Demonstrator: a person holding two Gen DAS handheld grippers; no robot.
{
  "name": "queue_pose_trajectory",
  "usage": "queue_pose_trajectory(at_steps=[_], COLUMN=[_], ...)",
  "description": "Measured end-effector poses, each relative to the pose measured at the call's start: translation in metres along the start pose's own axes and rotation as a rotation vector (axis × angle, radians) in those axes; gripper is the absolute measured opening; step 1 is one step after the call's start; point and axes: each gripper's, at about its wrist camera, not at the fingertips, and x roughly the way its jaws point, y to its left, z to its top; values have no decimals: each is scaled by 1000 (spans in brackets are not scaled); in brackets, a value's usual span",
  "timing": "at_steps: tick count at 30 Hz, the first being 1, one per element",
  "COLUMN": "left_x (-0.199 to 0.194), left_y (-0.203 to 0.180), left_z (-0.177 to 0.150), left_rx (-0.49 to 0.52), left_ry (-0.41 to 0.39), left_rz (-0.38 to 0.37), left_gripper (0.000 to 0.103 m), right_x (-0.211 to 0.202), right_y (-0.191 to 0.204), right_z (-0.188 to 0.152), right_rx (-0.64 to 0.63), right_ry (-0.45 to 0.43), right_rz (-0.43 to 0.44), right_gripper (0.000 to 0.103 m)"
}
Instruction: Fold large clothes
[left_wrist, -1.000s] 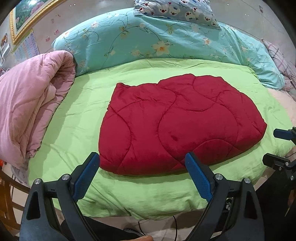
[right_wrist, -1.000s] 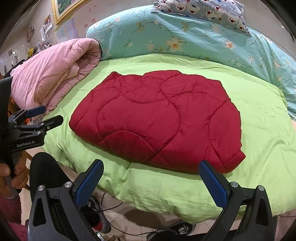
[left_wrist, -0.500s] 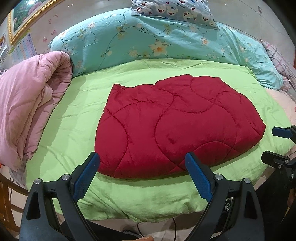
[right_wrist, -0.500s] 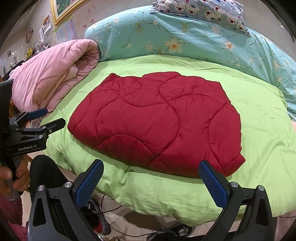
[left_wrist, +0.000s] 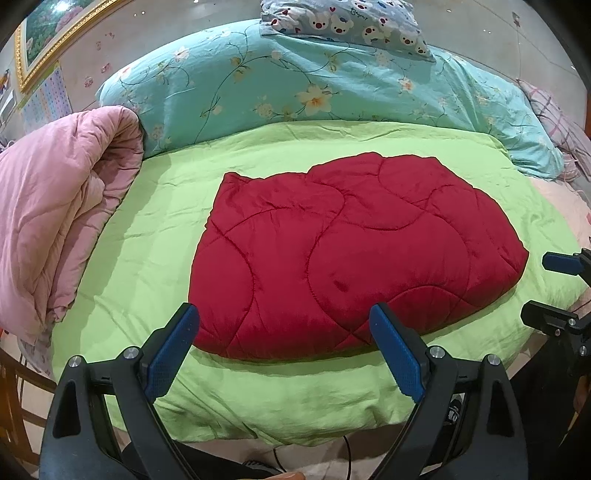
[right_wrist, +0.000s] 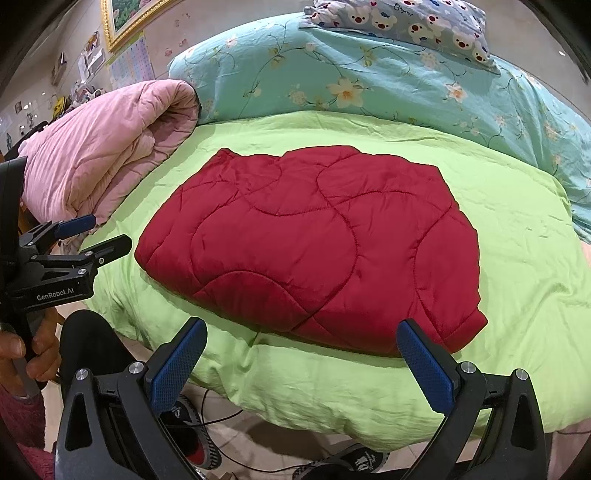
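Note:
A red quilted garment (left_wrist: 351, 254) lies folded flat on the lime-green bedcover (left_wrist: 155, 229); it also shows in the right wrist view (right_wrist: 317, 243). My left gripper (left_wrist: 282, 350) is open and empty, held at the bed's near edge just short of the garment's front-left hem. My right gripper (right_wrist: 303, 362) is open and empty, held off the bed's front edge below the garment's front-right corner. Each gripper shows at the side of the other's view: the right one (left_wrist: 554, 291) and the left one (right_wrist: 92, 236).
A rolled pink quilt (left_wrist: 55, 206) lies on the bed's left side. A teal floral duvet (left_wrist: 314, 88) and a bear-print pillow (left_wrist: 347, 22) lie at the back. Shoes (right_wrist: 199, 439) and a cable lie on the floor by the bed.
Both views have drifted slightly, the left gripper shifting a little left and the garment sliding right in its view. Both grippers stay open; the garment has not moved.

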Motion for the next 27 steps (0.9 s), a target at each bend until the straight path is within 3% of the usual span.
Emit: queue_pose_trajectory(at_steps=[27], left_x=[-2], left_y=[-4], left_z=[4], left_rx=[11], left_ry=[-16], left_rz=[1], left_gripper=[94], right_x=[-4], right_y=[0], right_z=[3], right_rx=[-6], right_ry=[-10], right_rz=[-3], right_gripper=[103])
